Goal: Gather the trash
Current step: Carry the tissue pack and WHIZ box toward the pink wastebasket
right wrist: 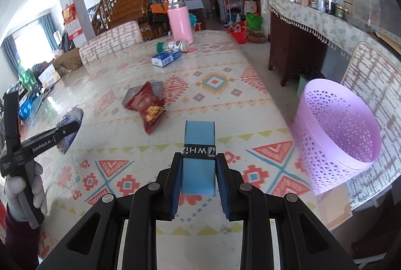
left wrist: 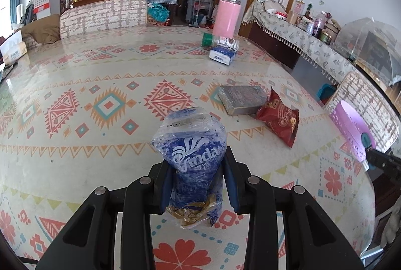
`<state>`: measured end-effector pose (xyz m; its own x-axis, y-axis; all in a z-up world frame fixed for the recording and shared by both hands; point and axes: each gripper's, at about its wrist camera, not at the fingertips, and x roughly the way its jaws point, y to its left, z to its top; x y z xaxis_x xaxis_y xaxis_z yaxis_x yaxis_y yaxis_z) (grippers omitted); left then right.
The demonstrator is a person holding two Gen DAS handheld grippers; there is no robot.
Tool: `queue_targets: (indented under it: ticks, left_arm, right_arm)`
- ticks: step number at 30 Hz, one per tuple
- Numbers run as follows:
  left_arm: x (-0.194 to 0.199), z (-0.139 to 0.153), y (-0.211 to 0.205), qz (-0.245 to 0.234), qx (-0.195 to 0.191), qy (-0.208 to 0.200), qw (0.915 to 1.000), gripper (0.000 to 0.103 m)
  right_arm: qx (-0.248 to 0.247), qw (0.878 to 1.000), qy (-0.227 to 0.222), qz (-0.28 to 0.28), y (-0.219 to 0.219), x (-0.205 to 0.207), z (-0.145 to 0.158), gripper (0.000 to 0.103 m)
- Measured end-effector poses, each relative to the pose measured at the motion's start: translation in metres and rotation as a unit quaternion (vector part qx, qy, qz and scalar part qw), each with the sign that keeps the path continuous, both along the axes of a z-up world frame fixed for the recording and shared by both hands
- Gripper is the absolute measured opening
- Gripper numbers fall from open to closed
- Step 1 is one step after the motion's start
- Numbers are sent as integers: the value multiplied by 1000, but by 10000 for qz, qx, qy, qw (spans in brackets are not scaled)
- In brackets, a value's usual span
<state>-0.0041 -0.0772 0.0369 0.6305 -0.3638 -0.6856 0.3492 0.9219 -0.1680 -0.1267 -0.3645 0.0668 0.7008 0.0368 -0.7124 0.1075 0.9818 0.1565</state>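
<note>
My left gripper [left wrist: 198,182] is shut on a crumpled blue Vinda tissue wrapper [left wrist: 191,147], held above the patterned table [left wrist: 75,84]; the wrapper also shows at the left of the right wrist view [right wrist: 71,128]. My right gripper [right wrist: 198,174] is shut on a light blue box with a black "whiz" band [right wrist: 199,157], above the table's near right part. A pink perforated basket [right wrist: 338,137] stands at the table's right edge, to the right of my right gripper; its rim shows in the left wrist view [left wrist: 351,124]. A red snack bag [right wrist: 150,109] lies mid-table.
A grey book [left wrist: 241,98] lies beside the red bag [left wrist: 279,118]. At the far end stand a pink flask [right wrist: 179,20], a tipped green-capped bottle [right wrist: 173,45] and a blue-white tissue pack [right wrist: 165,58]. Chairs flank the table; a sideboard [right wrist: 325,26] runs along the right.
</note>
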Motion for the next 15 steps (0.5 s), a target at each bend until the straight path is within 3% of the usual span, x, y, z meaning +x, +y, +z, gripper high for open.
queue_targets:
  ticks: [7, 15]
  left_arm:
    - [-17, 13, -12, -85, 12, -11, 10000, 35]
    - [-39, 36, -54, -560, 40, -76, 9984, 35]
  right_arm:
    - [346, 9990, -172, -207, -29, -20, 0, 28]
    - [758, 9958, -289, -429, -70, -30, -8, 28]
